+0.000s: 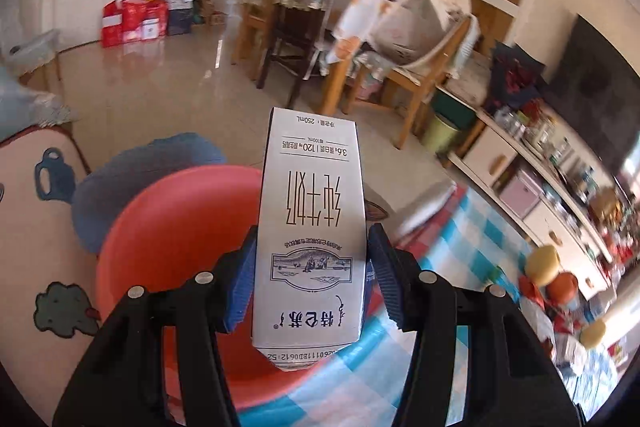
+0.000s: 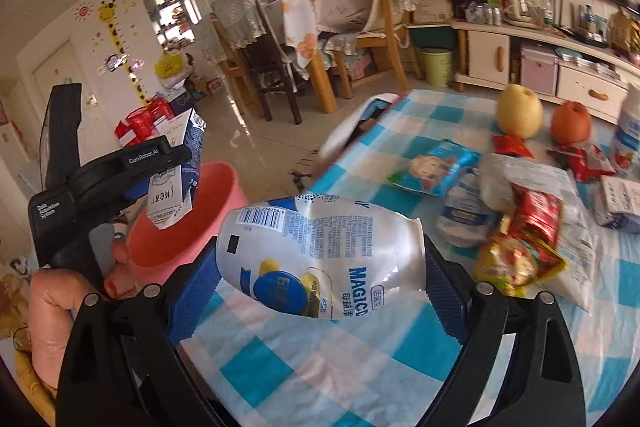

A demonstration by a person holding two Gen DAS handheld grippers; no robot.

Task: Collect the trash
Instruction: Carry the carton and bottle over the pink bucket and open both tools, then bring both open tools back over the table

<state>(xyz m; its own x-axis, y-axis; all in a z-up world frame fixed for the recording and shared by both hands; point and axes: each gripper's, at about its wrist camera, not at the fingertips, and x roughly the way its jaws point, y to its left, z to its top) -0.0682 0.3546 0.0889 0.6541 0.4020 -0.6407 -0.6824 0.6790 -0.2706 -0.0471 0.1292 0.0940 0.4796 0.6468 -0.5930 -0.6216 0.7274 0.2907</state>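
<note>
A hand [image 2: 56,311] on the far left holds the left tongs [image 1: 311,267], and their blue pads pinch a white milk carton [image 1: 310,227] by its sides. The carton hangs in the air over the pink plastic basin [image 1: 172,247], which sits at the left edge of the tabletop [image 2: 360,359] with its blue and white checked cloth. Next, the right tongs [image 2: 320,267] pinch a squashed white plastic drink bottle [image 2: 320,259] sideways, lifted above the cloth, near the basin. Further right, snack wrappers [image 2: 520,247] and a blue packet [image 2: 434,167] lie on the cloth. A yellow pear [image 2: 519,111] and an orange fruit [image 2: 571,123] stand behind them.
</note>
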